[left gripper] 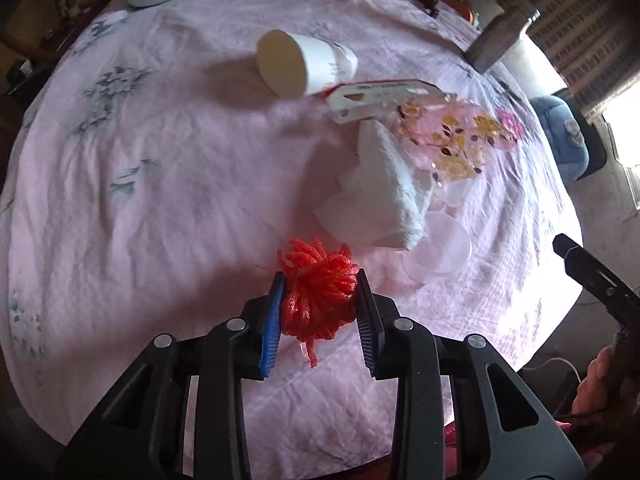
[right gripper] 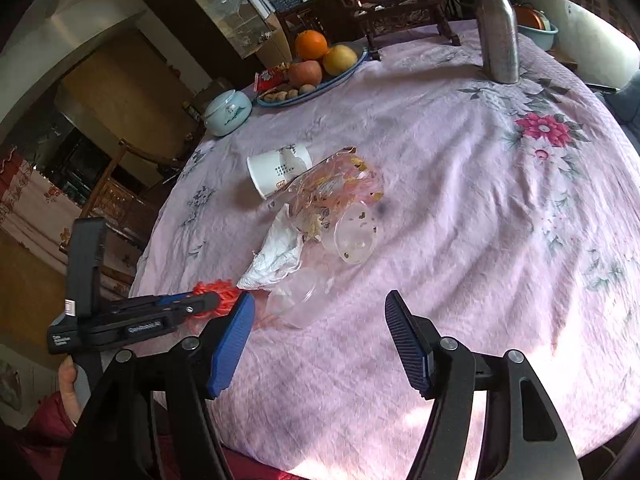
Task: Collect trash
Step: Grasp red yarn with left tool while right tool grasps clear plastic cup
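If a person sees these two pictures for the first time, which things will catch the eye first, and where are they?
First the red mesh ball, squeezed in the left tongs near the table's front edge. Just behind it lies a litter heap: a crumpled tissue, clear plastic cups, a flowered wrapper and a paper cup on its side. The right tongs hang open over the pink cloth, holding nothing.

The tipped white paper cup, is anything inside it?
Nothing shows inside the white paper cup. The left wrist view looks into its mouth; only bare wall shows, though the deepest part stays hidden.
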Demonstrator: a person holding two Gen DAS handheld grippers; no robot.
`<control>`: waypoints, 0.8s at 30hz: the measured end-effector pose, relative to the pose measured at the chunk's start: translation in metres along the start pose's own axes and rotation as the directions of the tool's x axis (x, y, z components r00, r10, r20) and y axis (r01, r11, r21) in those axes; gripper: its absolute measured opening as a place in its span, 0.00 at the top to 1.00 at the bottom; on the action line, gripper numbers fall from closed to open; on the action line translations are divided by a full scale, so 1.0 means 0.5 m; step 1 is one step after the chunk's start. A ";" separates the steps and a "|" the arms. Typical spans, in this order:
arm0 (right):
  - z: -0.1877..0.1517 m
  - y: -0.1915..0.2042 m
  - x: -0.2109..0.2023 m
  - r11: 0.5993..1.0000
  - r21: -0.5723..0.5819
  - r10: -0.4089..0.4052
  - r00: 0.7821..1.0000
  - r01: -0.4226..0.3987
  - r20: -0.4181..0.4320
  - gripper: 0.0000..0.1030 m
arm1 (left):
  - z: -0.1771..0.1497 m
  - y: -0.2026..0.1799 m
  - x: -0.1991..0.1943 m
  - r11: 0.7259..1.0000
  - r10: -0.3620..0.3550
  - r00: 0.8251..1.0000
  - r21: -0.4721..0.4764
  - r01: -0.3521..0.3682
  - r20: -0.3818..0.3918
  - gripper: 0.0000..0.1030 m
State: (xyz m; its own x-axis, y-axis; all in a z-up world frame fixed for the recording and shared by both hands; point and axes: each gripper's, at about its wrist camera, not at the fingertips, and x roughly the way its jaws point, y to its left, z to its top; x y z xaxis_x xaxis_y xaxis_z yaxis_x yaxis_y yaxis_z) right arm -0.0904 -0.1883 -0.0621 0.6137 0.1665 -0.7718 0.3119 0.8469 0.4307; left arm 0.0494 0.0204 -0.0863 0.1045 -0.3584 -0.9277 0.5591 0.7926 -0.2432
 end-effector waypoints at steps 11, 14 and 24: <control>-0.002 0.087 0.146 0.978 -0.209 -0.065 0.982 0.027 -0.175 0.34 | -0.060 0.153 -0.077 0.963 0.088 0.995 -0.257 -0.075 0.041 0.67; 0.000 0.088 0.163 0.977 -0.213 -0.067 0.979 0.026 -0.191 0.34 | -0.072 0.149 -0.082 0.961 0.105 0.994 -0.263 -0.091 0.041 0.67; -0.002 0.090 0.213 0.950 -0.294 -0.156 0.973 0.102 -0.168 0.22 | -0.097 0.156 -0.101 0.953 0.148 0.988 -0.273 -0.133 0.036 0.67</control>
State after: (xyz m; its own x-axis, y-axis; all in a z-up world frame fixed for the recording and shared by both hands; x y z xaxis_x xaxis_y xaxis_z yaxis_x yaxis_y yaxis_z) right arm -0.0115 -0.1319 -0.1253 0.4269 0.1146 -0.8970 0.1458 0.9702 0.1933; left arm 0.0480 0.1243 -0.0722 0.2154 -0.2544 -0.9428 0.2942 0.9375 -0.1858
